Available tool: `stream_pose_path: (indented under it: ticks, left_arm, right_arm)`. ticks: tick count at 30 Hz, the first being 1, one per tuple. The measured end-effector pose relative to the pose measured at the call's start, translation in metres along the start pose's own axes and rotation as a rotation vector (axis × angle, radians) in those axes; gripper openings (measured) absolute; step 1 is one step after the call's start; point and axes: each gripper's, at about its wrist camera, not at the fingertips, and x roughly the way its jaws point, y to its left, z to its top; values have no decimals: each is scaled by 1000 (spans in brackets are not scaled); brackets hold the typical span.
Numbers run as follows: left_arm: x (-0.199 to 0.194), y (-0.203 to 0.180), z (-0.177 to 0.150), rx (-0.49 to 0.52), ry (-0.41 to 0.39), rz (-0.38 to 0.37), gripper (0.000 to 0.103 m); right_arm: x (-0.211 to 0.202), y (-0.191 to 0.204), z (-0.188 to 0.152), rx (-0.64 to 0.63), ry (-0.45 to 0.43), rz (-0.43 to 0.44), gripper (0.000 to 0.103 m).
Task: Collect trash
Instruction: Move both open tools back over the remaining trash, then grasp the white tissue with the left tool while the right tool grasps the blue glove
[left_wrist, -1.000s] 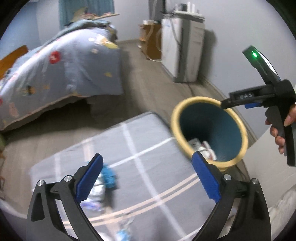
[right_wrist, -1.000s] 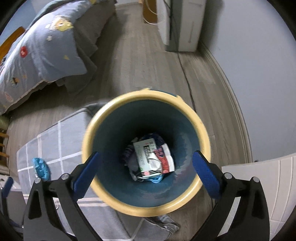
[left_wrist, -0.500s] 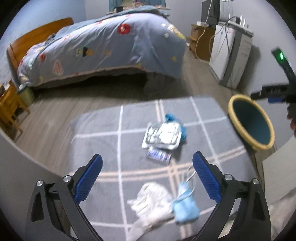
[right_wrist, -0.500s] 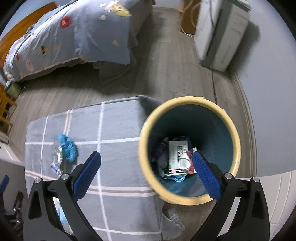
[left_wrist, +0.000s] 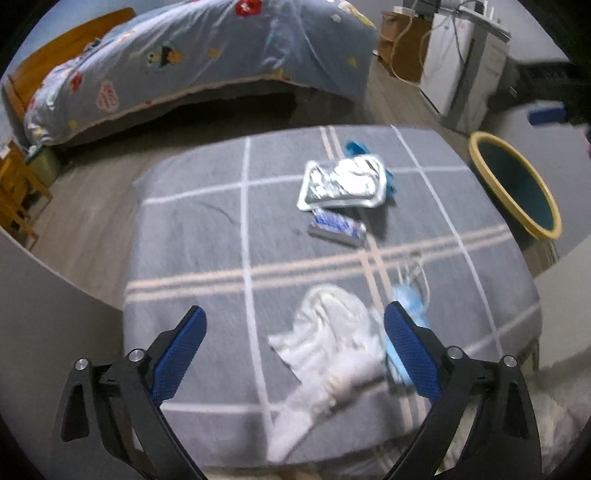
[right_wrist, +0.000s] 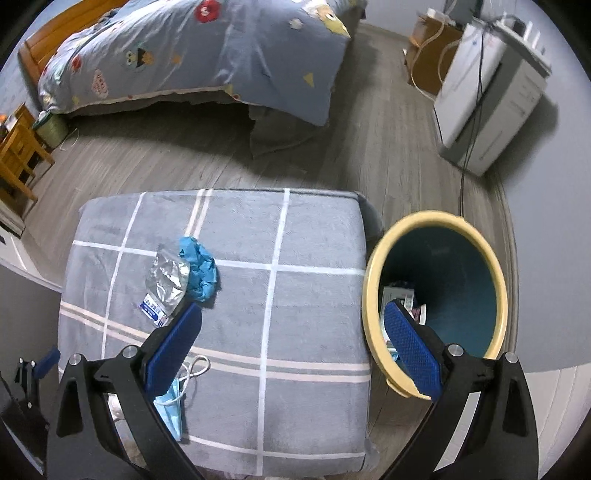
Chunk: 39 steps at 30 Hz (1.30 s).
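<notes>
Trash lies scattered on a grey blanket with pale stripes, draped over a low block on the wooden floor. Taking that blanket as the landmark: near its far edge sits a silver foil pouch, with a crumpled blue glove tucked against its far side and a small blue-and-white wrapper just on its near side. Toward the blanket's near edge lies a crumpled white plastic bag, blurred in the left wrist view, and touching its right side is a light blue face mask with white ear loops.

Off the blanket's right edge, standing on the floor just beside it, is a bin with a yellow rim and dark teal inside; some packets and wrappers lie at its bottom.

The left gripper hangs over the blanket's near part, its blue fingers spread wide and empty, with the white bag between them in the view. The right gripper is likewise spread and holds nothing, poised over the blanket's right side with its right finger seen against the bin's mouth.

Beyond the blanket's far edge stands a bed under a blue patterned quilt.
</notes>
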Motion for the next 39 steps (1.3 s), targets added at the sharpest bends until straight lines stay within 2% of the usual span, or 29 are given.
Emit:
stream_pose_path:
  ticks: [1, 3, 6, 8, 11, 13, 17, 24, 27, 31, 33, 34, 36, 39]
  left_arm:
    - [0, -2, -3, 11, 6, -13, 90]
    - [1, -10, -12, 47, 37, -41, 73]
    - [10, -18, -24, 74, 93, -81, 60]
    - [16, -23, -29, 107, 127, -76, 52]
    - [25, -25, -33, 141, 175, -83, 23]
    - [20, -24, -30, 157, 162, -95, 19]
    - [-5, -17, -14, 145, 113, -99, 18]
    - [-62, 11, 42, 132, -19, -85, 18]
    - [-65, 19, 53, 142, -56, -53, 18]
    - [-55, 40, 58, 63, -99, -46, 18]
    - [-48, 45, 62, 17, -92, -70, 18]
    - [-47, 47, 65, 14, -99, -72, 18]
    - [-44, 49, 68, 25, -110, -57, 18]
    - [-36, 54, 73, -2, -99, -73, 18]
  right_arm:
    - [2, 2, 1, 3, 5, 1, 97]
    - [5, 6, 2, 16, 13, 7, 97]
    - [8, 12, 4, 30, 24, 27, 97]
    - [8, 19, 5, 23, 20, 38, 97]
    - [8, 31, 6, -11, 15, 44, 97]
    - [9, 36, 5, -31, 14, 44, 97]
    - [11, 38, 5, -40, 14, 68, 97]
    - [19, 38, 5, -7, 11, 125, 97]
    - [29, 39, 4, 1, 21, 140, 97]
    - [48, 42, 3, 4, 44, 132, 96]
    - [59, 43, 6, 21, 64, 142, 93]
    - [63, 44, 7, 29, 71, 148, 88]
    - [72, 47, 12, 50, 75, 160, 85]
    - [80, 56, 22, 71, 64, 178, 79]
